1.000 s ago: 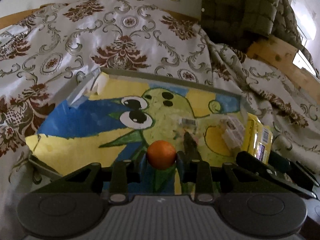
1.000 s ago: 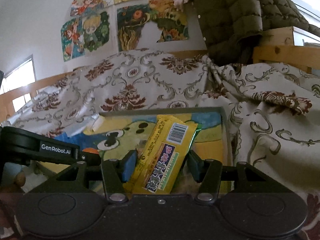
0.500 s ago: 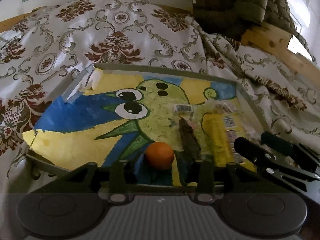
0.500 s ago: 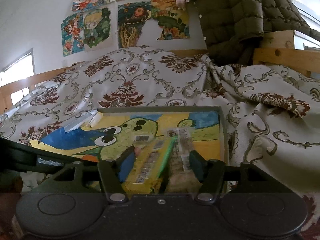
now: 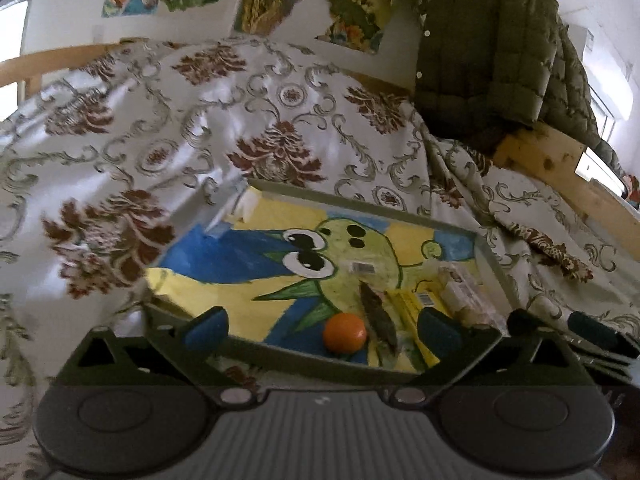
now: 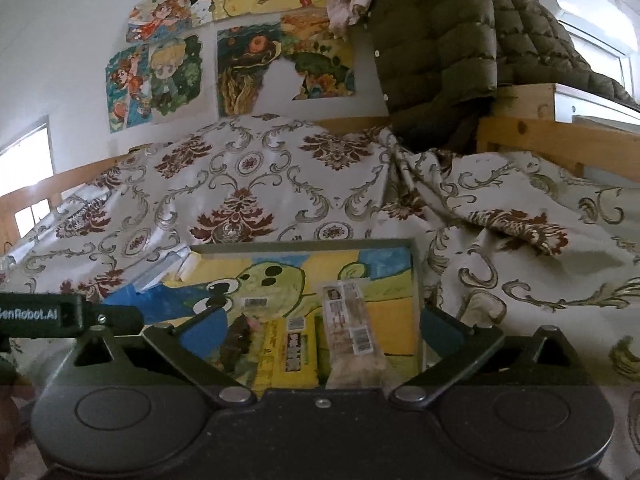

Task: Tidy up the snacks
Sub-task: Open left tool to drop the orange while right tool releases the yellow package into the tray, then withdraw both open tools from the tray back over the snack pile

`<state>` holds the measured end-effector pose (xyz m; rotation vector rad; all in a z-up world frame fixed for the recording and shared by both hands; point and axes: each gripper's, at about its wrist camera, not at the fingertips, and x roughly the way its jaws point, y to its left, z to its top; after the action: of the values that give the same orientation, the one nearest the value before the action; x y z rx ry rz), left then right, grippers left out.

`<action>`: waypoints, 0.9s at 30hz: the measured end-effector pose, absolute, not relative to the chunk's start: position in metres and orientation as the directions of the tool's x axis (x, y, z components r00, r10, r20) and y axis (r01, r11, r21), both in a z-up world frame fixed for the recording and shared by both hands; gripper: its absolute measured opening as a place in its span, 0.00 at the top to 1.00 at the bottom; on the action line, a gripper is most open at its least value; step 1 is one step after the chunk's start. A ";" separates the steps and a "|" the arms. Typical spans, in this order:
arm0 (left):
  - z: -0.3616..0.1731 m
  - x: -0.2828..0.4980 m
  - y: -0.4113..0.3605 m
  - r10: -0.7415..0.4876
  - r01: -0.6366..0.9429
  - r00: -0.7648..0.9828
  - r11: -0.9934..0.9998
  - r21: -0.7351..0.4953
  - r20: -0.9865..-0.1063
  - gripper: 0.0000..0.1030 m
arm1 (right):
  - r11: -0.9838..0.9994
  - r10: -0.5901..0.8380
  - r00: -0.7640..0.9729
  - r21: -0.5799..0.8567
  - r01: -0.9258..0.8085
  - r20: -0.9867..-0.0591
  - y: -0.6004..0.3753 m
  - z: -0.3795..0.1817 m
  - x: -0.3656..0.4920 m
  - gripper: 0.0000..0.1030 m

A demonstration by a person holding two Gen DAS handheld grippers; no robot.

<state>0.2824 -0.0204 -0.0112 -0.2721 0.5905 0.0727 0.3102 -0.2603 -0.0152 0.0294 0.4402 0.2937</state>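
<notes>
Orange ball (image 5: 344, 333) and 3 snack packets, including a yellow packet (image 6: 291, 354), lie inside the tray (image 5: 360, 200) toward 5 o'clock. Left gripper (image 5: 320, 326) and right gripper (image 6: 324, 330), jaws just opened, hold nothing. Placement appears largely complete.

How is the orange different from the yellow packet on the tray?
The orange is a small plain ball, while the yellow packet is a long flat wrapper. The orange has no markings; the packet carries print and a barcode. The orange lies left of the dark brown snack, the packet to its right. Both lie free on the painted tray, in neither gripper.
</notes>
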 end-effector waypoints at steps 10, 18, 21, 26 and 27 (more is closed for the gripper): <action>0.014 0.216 -0.010 0.099 -0.220 0.868 0.955 -0.199 -0.486 0.00 | 0.960 0.274 0.880 0.048 -0.277 -0.388 -0.249 0.015 0.264 0.01; 0.026 0.161 -0.013 0.196 -0.274 0.873 0.954 -0.117 -0.447 0.00 | 0.960 0.274 0.883 0.064 -0.271 -0.380 -0.249 0.030 0.214 0.01; 0.026 0.139 -0.013 0.193 -0.272 0.872 0.955 -0.116 -0.449 0.00 | 0.966 0.256 0.888 0.060 -0.252 -0.381 -0.247 0.030 0.197 0.01; 0.020 0.101 -0.008 0.192 -0.266 0.877 0.957 -0.113 -0.440 0.00 | 0.971 0.240 0.881 0.084 -0.226 -0.408 -0.247 0.025 0.174 0.01; 0.019 0.095 -0.007 0.198 -0.266 0.877 0.959 -0.097 -0.438 0.00 | 0.971 0.238 0.879 0.089 -0.221 -0.413 -0.247 0.023 0.168 0.01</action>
<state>0.0950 -0.0069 0.0186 -0.1567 0.4398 0.2431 0.1678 -0.2471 0.0233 0.0397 0.4358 0.2397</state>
